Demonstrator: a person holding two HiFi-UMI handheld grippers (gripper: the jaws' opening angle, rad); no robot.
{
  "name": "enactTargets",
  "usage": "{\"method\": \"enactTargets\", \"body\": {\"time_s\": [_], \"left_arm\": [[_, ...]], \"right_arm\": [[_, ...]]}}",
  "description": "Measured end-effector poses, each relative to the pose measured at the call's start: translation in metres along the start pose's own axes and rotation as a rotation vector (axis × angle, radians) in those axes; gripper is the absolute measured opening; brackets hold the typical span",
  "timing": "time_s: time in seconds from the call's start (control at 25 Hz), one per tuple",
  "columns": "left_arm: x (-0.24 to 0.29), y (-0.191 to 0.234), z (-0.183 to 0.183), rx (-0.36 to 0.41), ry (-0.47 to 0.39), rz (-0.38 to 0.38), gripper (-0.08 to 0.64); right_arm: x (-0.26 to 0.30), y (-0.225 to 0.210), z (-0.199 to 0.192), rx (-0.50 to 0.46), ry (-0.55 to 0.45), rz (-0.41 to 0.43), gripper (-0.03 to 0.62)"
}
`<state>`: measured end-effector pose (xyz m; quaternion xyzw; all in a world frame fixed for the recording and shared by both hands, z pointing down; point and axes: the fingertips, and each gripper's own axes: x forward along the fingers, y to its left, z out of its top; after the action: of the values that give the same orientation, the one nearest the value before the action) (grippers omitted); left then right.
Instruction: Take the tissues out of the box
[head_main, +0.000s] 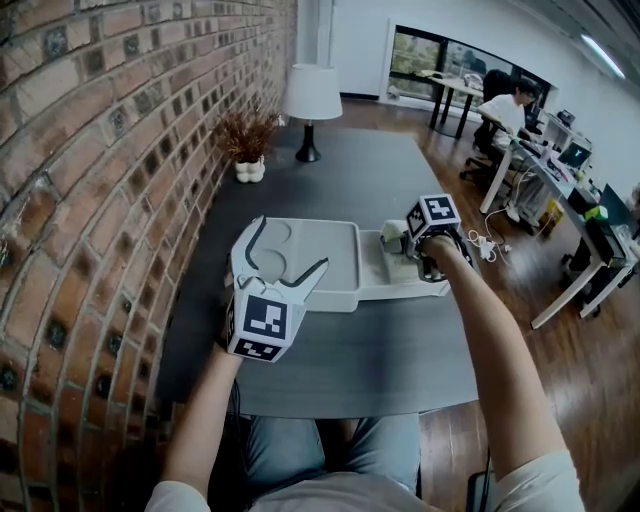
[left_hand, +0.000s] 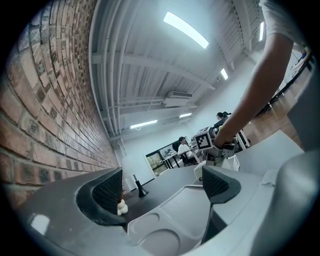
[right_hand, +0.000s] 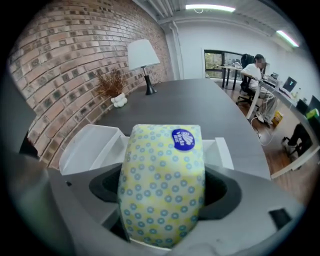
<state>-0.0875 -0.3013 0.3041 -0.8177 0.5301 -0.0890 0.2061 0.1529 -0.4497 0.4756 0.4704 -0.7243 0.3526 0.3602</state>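
Observation:
A tissue pack (right_hand: 162, 185), pale yellow with blue rings and a blue label, stands on end between my right gripper's (right_hand: 163, 192) jaws, and both pads press its sides. Under it lies an open white box (right_hand: 223, 151). In the head view this right gripper (head_main: 413, 252) hovers over the white box (head_main: 395, 283) at the table's right side, with a bit of the tissue pack (head_main: 392, 238) showing. My left gripper (head_main: 292, 248) is open and holds nothing, raised above a light grey tray (head_main: 335, 262). The left gripper view shows its jaws (left_hand: 162, 187) apart over that tray (left_hand: 187, 200).
A white lamp (head_main: 312, 95) and a small vase of dried twigs (head_main: 248, 150) stand at the far end of the dark table (head_main: 380, 350). A brick wall (head_main: 90, 200) runs along the left. Desks with a seated person (head_main: 505, 110) are at the back right.

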Motion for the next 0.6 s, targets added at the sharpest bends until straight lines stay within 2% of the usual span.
{"method": "enactTargets", "body": {"time_s": [0.28, 0.6], "left_arm": [[0.001, 0.003, 0.001, -0.088, 0.012, -0.014, 0.488], [-0.002, 0.007, 0.005, -0.175, 0.017, -0.015, 0.488]], "right_arm": [[-0.023, 0.008, 0.011, -0.038, -0.051, 0.04, 0.428], [-0.058, 0.018, 0.027, -0.08, -0.181, 0.09, 0.428]]}}
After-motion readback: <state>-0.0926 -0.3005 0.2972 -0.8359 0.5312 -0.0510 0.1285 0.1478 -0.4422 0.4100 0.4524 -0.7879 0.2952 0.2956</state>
